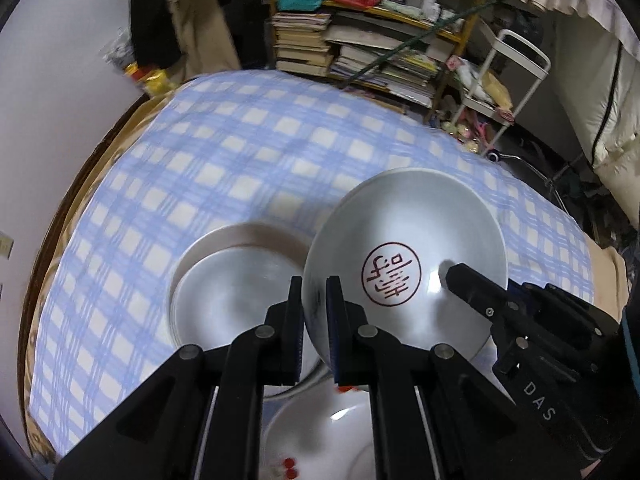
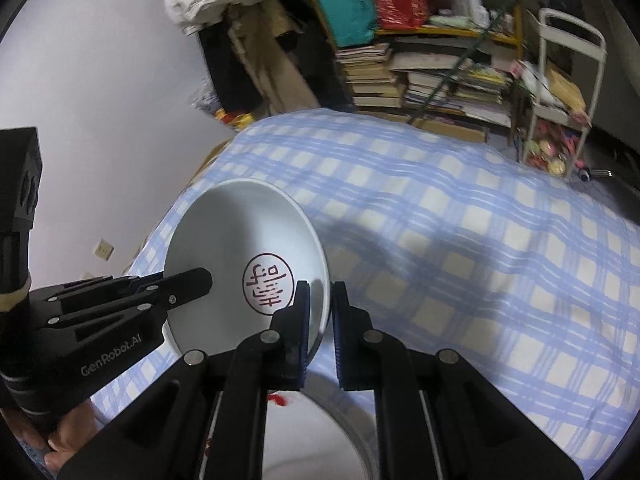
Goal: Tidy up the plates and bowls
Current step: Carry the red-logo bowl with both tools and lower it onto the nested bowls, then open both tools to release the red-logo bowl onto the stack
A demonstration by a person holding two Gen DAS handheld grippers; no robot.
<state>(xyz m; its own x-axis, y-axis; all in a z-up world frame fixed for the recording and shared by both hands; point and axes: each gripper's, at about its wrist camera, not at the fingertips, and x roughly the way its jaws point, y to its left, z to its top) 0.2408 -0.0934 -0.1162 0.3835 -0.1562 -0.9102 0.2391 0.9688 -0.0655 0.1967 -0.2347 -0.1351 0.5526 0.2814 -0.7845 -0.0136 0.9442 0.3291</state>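
grip L: I have the left gripper [image 1: 314,312] clamped on the near-left rim of the white bowl [image 1: 404,264], one pad inside, one outside.
grip R: the right gripper [image 2: 320,312] is pinched on the opposite rim of the same bowl [image 2: 244,260], so both hands carry it.
bowl pose: off the checked tablecloth [image 1: 200,152], tipped with its mouth toward the cameras; red seal mark [image 1: 392,274] on the bottom reads clearly.
key relation: the steel dish [image 1: 236,280] sits just left of and below the bowl in the left view, nearer my left gripper. A white plate with red decoration [image 1: 320,440] lies right under the fingers.
next, my guess: level the bowl before setting it down.
hidden: the plate is mostly cut off by the linkages; the dish's right edge is behind the bowl; can't tell what's stacked under them. Background is blurred.
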